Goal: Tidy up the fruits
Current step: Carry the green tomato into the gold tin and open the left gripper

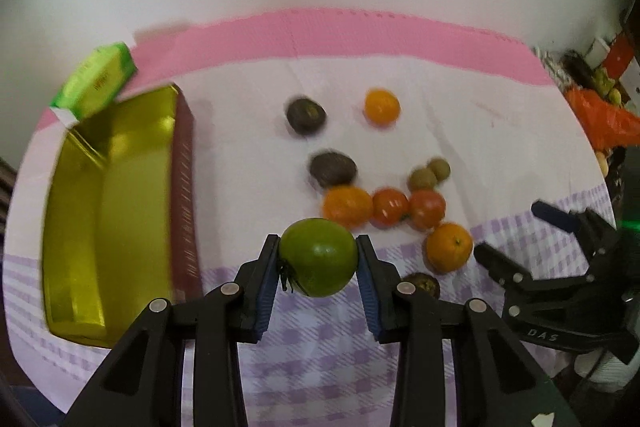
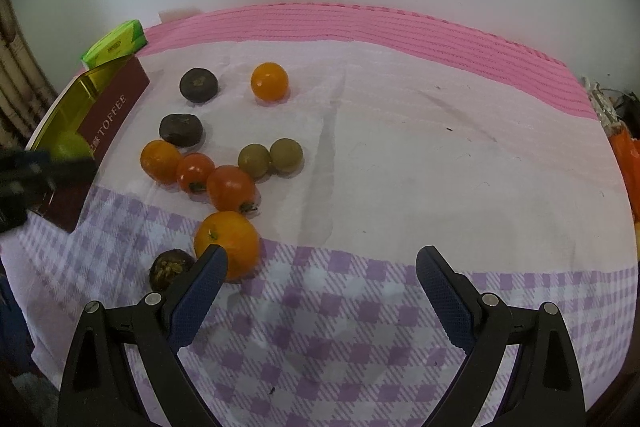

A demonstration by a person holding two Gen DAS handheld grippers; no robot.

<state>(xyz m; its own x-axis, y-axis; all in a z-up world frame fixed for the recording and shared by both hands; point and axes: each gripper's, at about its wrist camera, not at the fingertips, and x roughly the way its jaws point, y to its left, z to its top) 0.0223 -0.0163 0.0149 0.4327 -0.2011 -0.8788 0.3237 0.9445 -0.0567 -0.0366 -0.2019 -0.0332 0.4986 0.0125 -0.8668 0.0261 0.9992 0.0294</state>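
Left gripper: the left gripper [image 1: 318, 259] is clenching a green fruit [image 1: 318, 257] between its blue pads [image 1: 266, 291], one pad on each side; the fruit's dark stem is pointing down-left by the left pad.
Green fruit: it is sitting in the jaws above the checked near part of the cloth [image 1: 316, 355], just right of the box.
Right gripper: the right gripper [image 2: 320, 263] is hanging released, its jaws standing wide with nothing between them; its left finger [image 2: 200, 291] is showing in front of the big orange.
Box: a gold-lined box [image 1: 108, 211] with a maroon wall is lying at the left of the table; in the right wrist view the wall is reading TOFFEE [image 2: 110, 115].
Carton: a green carton [image 1: 96, 85] is sitting at the far end of the box, touching or overlapping its rim.
Loose fruit: two dark fruits [image 2: 199, 85] [image 2: 181, 129] and a small orange [image 2: 269, 81] are lying far on the cloth; nearer, an orange fruit [image 2: 160, 157], two red tomatoes [image 2: 195, 171] [image 2: 231, 187] and two olive fruits [image 2: 254, 159] [image 2: 286, 155] are clustering together.
Near fruit: a big orange [image 2: 227, 241] is lying at the edge of the checks, with a brown shrivelled fruit [image 2: 170, 269] just to its left.
Right edge: an orange bag [image 1: 604, 117] is showing beyond the table, blurred.
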